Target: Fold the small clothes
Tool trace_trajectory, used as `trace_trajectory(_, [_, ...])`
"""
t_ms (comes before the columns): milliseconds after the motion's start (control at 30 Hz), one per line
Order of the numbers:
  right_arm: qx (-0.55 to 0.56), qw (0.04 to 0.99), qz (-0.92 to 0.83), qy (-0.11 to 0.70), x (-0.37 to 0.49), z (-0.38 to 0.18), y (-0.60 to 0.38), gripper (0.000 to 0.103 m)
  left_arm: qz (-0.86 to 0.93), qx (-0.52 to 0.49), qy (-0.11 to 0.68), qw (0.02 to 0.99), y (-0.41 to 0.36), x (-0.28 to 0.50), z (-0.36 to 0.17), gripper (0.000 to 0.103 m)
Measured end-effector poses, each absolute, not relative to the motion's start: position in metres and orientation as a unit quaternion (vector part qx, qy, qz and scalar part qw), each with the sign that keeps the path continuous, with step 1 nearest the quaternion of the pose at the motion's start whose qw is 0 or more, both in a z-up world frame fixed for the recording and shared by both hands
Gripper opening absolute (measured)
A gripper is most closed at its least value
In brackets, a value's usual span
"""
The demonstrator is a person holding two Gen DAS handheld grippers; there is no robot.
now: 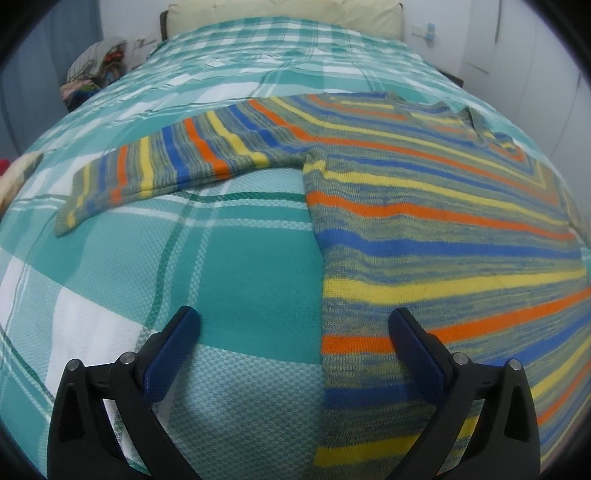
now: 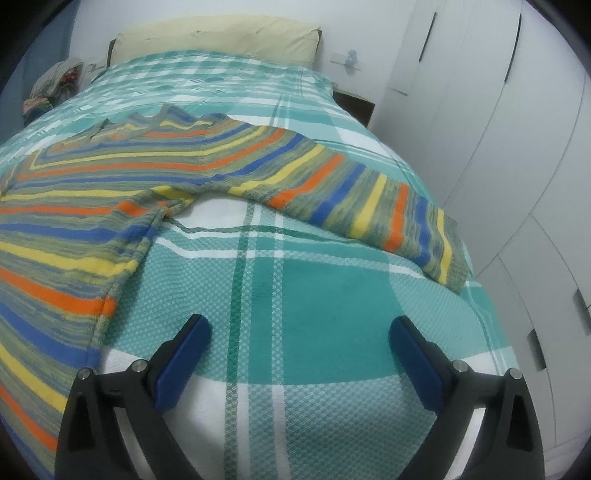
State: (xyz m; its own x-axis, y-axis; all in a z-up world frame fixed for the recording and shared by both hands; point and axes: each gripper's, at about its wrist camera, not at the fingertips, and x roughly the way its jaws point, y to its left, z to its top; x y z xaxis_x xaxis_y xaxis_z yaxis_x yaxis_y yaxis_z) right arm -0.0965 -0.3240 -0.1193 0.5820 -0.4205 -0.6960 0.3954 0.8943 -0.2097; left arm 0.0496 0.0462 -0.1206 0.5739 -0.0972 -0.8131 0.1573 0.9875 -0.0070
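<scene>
Left wrist view: the left gripper [image 1: 295, 326] hangs with its jaws spread wide and nothing pinched. The side edge of the striped sweater [image 1: 424, 229] runs between the two fingers, so the right finger sits over knit and the other over bare bedspread [image 1: 236, 266]. The sweater lies flat across the bed, hem toward the near edge, neck toward the pillow [image 1: 284, 16], so its long axis runs from foot to head. Its left sleeve [image 1: 166, 166] stretches out sideways toward the bed's left edge, well ahead of the gripper.

Right wrist view: the right gripper [image 2: 299, 328] is likewise spread and empty, both fingers over bedspread, the sweater's other side edge just beside its left finger. The right sleeve [image 2: 369, 199] slants toward the bed's right edge, cuff nearest that edge. Each sleeve probably falls to the gripper on its own side; the left one is already over cloth.
</scene>
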Motion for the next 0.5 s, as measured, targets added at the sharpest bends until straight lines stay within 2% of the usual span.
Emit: trace_trajectory(500, [-0.013,0.889,-0.230,0.396,-0.0958,-0.1212,-0.3263,0.100,-0.074,0.017,0.463,0.883,0.0492,0.0513,-0.1225,0.103])
